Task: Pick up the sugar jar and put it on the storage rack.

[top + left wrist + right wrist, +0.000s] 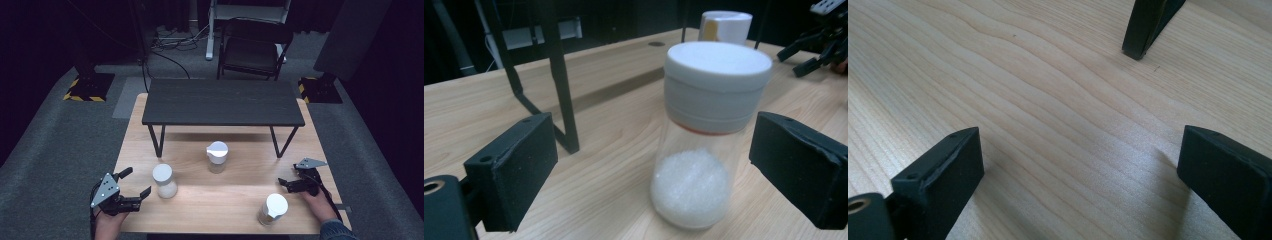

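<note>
Left gripper view showed the nearest jar [704, 140] standing upright on the wooden table [614, 130], ahead of the left gripper [654, 170] and nearer its right-hand finger [799, 165] than its left-hand one; the fingers were spread wide and touched nothing. The jar was clear, with a white lid and white grains in its bottom. High view placed that jar [164, 181] just beyond the left gripper's [136, 182] fingertips. A second jar [217, 156] stood farther out, about midway between the two grippers, and a third jar [273, 208] stood just beside the right gripper [284, 184], nearer the person than its fingers. Right gripper view showed the right gripper's fingers [943, 172] spread apart over bare pale wood, with one black shelf leg [1145, 27] well ahead of them. Beyond all the fingers a low black shelf [222, 102] stood on the table. Around the table lay grey carpet [60, 140], with a black folding chair [254, 47], cables and dark curtains behind.
</note>
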The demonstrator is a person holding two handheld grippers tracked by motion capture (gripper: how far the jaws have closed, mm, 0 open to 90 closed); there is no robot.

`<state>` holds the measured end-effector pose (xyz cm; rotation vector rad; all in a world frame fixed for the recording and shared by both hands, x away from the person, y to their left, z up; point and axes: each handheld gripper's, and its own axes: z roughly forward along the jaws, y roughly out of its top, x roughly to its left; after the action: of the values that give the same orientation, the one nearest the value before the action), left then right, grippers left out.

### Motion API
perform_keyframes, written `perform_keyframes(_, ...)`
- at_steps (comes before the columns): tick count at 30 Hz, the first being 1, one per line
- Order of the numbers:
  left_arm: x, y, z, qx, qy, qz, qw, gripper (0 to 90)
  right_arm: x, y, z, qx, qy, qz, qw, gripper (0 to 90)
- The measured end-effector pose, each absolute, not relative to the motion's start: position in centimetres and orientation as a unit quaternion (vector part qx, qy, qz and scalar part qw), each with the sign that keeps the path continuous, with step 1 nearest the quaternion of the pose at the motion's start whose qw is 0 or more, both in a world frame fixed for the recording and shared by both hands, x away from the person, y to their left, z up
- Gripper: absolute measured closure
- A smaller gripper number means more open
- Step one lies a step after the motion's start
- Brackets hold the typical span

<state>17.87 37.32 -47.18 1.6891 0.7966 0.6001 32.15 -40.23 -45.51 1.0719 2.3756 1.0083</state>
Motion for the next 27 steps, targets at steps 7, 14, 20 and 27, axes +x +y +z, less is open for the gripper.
perform_keyframes(7,17.5,37.3,-47.9,0.684,0.335,0.246,0.599,5.1,32.2,-40.2,-45.5,0.379,0.837,0.355,0.173,4.1)
perform_keyframes(14,18.0,36.5,-48.2,0.679,0.328,0.234,0.614,2.6,32.2,-40.2,-45.5,0.379,0.837,0.355,0.173,4.0)
perform_keyframes(20,18.7,35.5,-47.6,0.697,0.315,0.232,0.601,1.0,32.2,-40.2,-45.5,0.379,0.837,0.355,0.173,3.9)
perform_keyframes(27,19.8,34.9,-47.4,0.710,0.310,0.215,0.595,0.5,32.1,-40.1,-45.5,0.381,0.836,0.354,0.174,3.5)
